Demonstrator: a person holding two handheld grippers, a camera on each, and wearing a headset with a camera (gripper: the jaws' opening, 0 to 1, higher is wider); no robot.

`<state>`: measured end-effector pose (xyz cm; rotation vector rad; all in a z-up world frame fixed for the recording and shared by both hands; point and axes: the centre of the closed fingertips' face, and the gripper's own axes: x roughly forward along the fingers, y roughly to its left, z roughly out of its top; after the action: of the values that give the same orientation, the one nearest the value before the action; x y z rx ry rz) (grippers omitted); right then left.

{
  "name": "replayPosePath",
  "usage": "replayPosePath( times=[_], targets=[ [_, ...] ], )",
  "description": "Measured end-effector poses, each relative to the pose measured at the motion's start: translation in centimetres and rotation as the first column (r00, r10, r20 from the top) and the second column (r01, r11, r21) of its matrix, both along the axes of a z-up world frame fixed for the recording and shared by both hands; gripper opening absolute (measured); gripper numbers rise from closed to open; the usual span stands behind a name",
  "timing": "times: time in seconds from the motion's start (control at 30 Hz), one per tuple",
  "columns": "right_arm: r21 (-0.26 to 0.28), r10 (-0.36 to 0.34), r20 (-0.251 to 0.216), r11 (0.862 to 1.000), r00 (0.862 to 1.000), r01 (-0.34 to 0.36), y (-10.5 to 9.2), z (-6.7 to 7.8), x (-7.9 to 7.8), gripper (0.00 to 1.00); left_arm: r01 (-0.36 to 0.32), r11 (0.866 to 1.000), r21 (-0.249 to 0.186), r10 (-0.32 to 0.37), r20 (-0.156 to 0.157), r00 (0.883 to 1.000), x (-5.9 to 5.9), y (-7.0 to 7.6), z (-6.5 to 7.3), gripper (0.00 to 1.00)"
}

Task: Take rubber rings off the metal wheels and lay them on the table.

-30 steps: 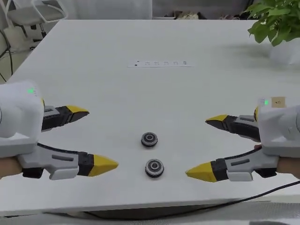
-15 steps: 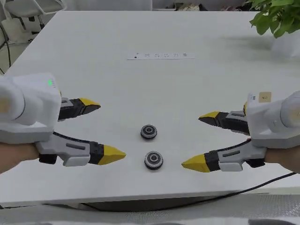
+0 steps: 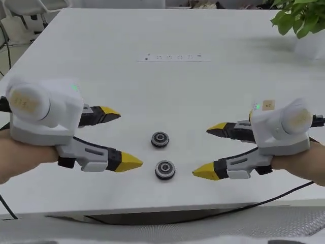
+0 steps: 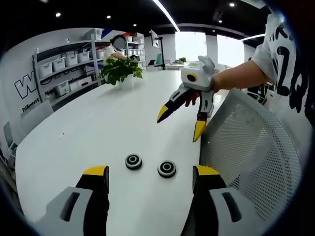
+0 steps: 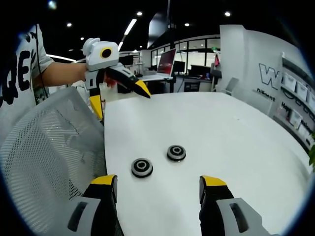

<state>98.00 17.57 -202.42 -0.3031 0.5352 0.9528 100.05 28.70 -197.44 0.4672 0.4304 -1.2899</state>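
Here, everything is placed against the near wheel [image 3: 165, 170], which lies flat on the white worktop [image 3: 152, 91] close to its front edge, with a dark rubber ring [image 3: 157, 170] seated round its metal hub. To the left of that wheel the left gripper [image 3: 130, 138] is held in a hand [image 3: 20, 157]. Its yellow-tipped fingers [image 3: 129, 161] are spread wide apart and empty, and they are pointed toward the wheel without touching it. Just beyond the near wheel, and apart from it, the far wheel [image 3: 160, 139] is seen, also lying flat with its ring on. In the left gripper view both wheels are framed between that gripper's parted fingers, with the near wheel [image 4: 167, 168] to the right, on the side of the worktop's edge. Well beyond the near wheel a row of sockets [image 3: 173, 57] is set into the worktop. To the right of the near wheel the right gripper [image 3: 200, 152] is held, mirroring the left one. Its fingers are likewise wide apart and empty, and no contact with the wheel is made. In the right gripper view the near wheel [image 5: 141, 167] is seen at left and the far wheel [image 5: 176, 153] at right. A dark cable [image 3: 284, 195] is trailed past the front edge to the right of the near wheel, and far beyond it, further right, a leafy plant [image 3: 299, 18] is seen at the worktop's corner
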Motion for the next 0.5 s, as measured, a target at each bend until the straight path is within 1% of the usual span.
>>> replayPosePath(
  times=[0.07,0.17,0.27,0.33,0.43,0.5],
  targets=[
    [0.003,0.011,-0.002,1.0,1.0,-0.011,0.2,-0.3,0.1,0.63,0.008,1.0,0.007,-0.008,0.0,1.0,0.1,-0.2,-0.3,0.66],
    [0.009,0.022,-0.01,1.0,1.0,-0.022,0.7,-0.7,0.2,0.6,0.016,1.0,0.02,-0.015,-0.009,1.0,0.3,-0.5,-1.0,0.65],
    [0.017,0.023,-0.03,1.0,0.999,-0.023,0.8,-1.4,0.5,0.58,0.022,0.999,0.028,-0.022,-0.02,1.0,0.3,-0.8,-1.6,0.63],
    [0.019,0.027,-0.037,0.999,0.999,-0.026,0.9,-1.8,0.5,0.56,0.039,0.999,0.037,-0.037,-0.038,0.999,0.0,-1.1,-2.1,0.62],
    [0.02,0.04,-0.044,0.999,0.998,-0.039,1.3,-2.3,0.5,0.53,0.066,0.996,0.057,-0.064,-0.049,0.997,-0.4,-1.5,-3.1,0.59],
    [0.022,0.048,-0.048,0.999,0.998,-0.047,1.6,-2.5,0.4,0.52,0.073,0.995,0.063,-0.07,-0.056,0.996,-0.4,-1.8,-3.6,0.58]
  ],
)
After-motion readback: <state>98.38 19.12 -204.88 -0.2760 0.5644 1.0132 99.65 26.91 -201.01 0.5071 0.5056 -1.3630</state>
